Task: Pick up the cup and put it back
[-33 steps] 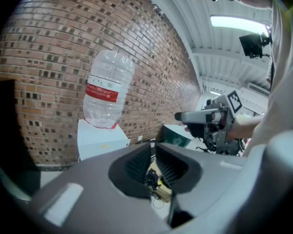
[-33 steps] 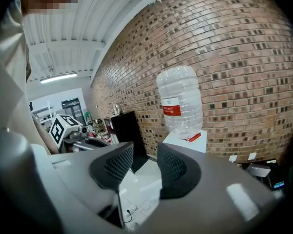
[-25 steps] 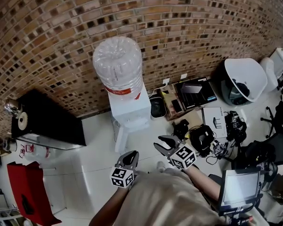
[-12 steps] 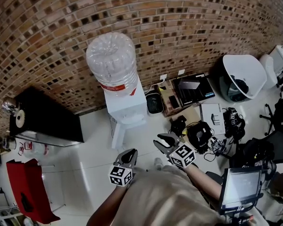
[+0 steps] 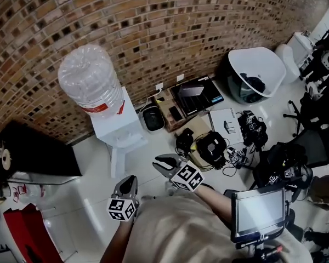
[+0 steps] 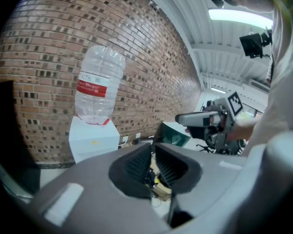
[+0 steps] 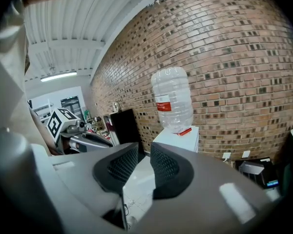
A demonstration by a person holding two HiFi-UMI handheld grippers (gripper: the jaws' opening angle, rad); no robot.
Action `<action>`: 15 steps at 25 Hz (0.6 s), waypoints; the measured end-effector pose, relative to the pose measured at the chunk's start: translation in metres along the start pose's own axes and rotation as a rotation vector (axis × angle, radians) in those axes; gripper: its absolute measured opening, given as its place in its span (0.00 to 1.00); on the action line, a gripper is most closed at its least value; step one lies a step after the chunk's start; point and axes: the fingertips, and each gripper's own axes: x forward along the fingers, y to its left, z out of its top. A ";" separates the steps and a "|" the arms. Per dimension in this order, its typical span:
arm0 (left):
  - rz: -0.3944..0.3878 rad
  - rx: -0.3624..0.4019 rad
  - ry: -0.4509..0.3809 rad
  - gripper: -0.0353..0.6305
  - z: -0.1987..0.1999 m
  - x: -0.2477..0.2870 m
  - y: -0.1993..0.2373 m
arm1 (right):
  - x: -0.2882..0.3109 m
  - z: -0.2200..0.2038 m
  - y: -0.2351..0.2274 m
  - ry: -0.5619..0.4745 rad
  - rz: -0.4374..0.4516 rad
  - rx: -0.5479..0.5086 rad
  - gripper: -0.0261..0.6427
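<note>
**Grey plastic, nothing held**

My right gripper point(image 7: 144, 152) has just been closing. Its jaws now stand almost together, with only a slit between the ribbed pads and nothing in it. My left gripper point(image 6: 153, 152) is drawn to the same slit and is just as empty.

I hold both out in front of my chest, side by side and apart, above bare white floor point(image 5: 93, 201), which is the open room here. Ahead stands the dispenser point(image 5: 120, 133) with its bottle point(image 5: 90, 84), backed against the brick wall point(image 5: 153, 26). A black cabinet point(image 5: 38, 158) bounds the floor on the left. Cables and gear point(image 5: 211, 147) crowd it on the right, up to a white tub point(image 5: 252, 70).

Since a second ago my head view has swung. The dispenser sits further left, the cabinet is cut by the edge, and more of the clutter on the right shows.

Only the head view shows the floor clutter and the screen point(image 5: 260, 212) by my right arm. Only the gripper views show the ceiling point(image 7: 78, 13) and a strip light point(image 6: 239, 14). Each of them also catches the other gripper side on.

Where the cup is I cannot tell from any view.
</note>
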 end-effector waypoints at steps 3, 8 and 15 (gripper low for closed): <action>-0.006 0.011 -0.001 0.10 0.001 0.008 -0.012 | -0.009 -0.001 -0.006 -0.005 -0.003 -0.005 0.16; -0.009 0.017 -0.003 0.10 -0.001 0.019 -0.025 | -0.022 -0.007 -0.016 -0.009 -0.007 -0.016 0.15; -0.009 0.022 -0.001 0.10 -0.006 0.028 -0.042 | -0.041 -0.014 -0.029 -0.015 -0.022 -0.015 0.14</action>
